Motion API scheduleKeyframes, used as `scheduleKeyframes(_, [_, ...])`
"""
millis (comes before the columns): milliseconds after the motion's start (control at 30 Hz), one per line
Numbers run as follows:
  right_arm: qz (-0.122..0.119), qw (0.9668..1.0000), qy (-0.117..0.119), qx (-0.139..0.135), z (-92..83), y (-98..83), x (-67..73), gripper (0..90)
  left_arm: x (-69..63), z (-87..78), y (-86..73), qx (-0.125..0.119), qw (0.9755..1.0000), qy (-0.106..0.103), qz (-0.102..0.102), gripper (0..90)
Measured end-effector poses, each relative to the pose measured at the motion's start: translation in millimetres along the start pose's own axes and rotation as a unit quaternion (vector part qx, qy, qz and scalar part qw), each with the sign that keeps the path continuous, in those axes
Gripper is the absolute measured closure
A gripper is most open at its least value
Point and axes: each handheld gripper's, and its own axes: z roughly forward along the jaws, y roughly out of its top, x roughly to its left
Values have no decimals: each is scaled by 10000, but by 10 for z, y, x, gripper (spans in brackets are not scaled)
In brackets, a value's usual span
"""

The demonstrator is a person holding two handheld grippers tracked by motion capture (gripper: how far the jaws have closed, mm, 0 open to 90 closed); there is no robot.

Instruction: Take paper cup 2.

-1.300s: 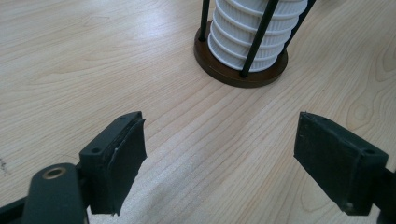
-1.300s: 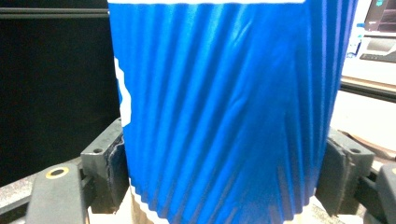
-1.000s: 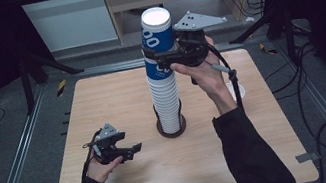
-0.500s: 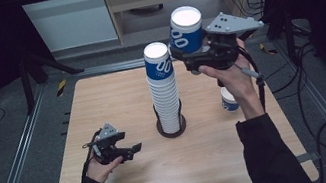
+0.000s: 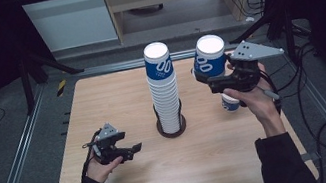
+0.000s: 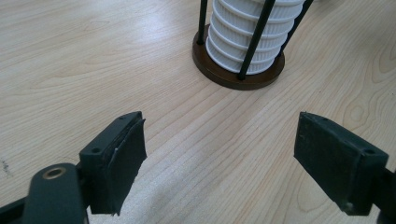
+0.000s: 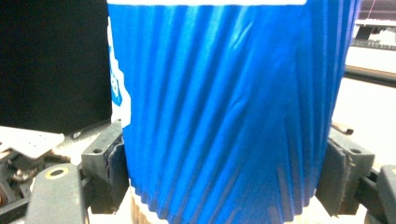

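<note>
A tall stack of upturned blue-and-white paper cups (image 5: pixel 163 91) stands in a dark round holder (image 5: pixel 161 128) with thin black rods at the table's middle. The left gripper view has the stack's lower cups (image 6: pixel 247 37) and the holder's base (image 6: pixel 224 74) close ahead. To the right of the stack's top, in the air, my right gripper (image 5: pixel 206 76) is shut on one blue cup (image 5: pixel 209 58), white base up. In the right gripper view that cup (image 7: pixel 224 102) sits squeezed between both pads. My left gripper (image 5: pixel 133 150) rests open near the front left, jaws wide apart (image 6: pixel 219 158), nothing between them.
Another blue cup (image 5: pixel 230 102) stands upturned on the wooden table (image 5: pixel 102 102) under my right hand. Metal rails run along both table sides. Black cables trail on the floor at the right.
My right gripper has carried the blue cup off the stack's top, to the right and somewhat down. The left gripper has stayed where it was.
</note>
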Motion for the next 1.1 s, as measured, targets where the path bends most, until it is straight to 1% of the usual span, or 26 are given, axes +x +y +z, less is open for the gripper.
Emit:
scheduleKeyframes(67, [20, 10000, 22, 83, -7, -87, -11, 198, -5, 2, 1, -1, 10000, -7, 4, 160])
scheduleKeyframes(467, [127, 9996, 114, 232, -65, -430, -40, 198, -26, 0, 10, 1, 10000, -31, 31, 160])
scheduleKeyframes(733, [168, 9986, 294, 416, -76, -688, -15, 197, -40, 7, 12, 9, 9999, -92, 64, 160])
scheduleKeyframes(867, [128, 9977, 416, 527, -64, -794, 8, 197, -46, 6, 13, 9, 9999, -103, 68, 160])
scheduleKeyframes(933, [104, 9975, 433, 552, -59, -817, 14, 197, -48, 7, 14, 11, 9999, -108, 77, 160])
scheduleKeyframes(967, [63, 9966, 530, 622, -53, -866, 32, 197, -49, 6, 15, 13, 9999, -110, 80, 160])
scheduleKeyframes(1000, [61, 9962, 570, 655, -48, -885, 40, 197, -50, 4, 17, 13, 9999, -115, 81, 160])
scheduleKeyframes(1100, [-9, 9950, 632, 770, -28, -922, 65, 196, -55, -6, 23, 1, 9999, -130, 79, 160])
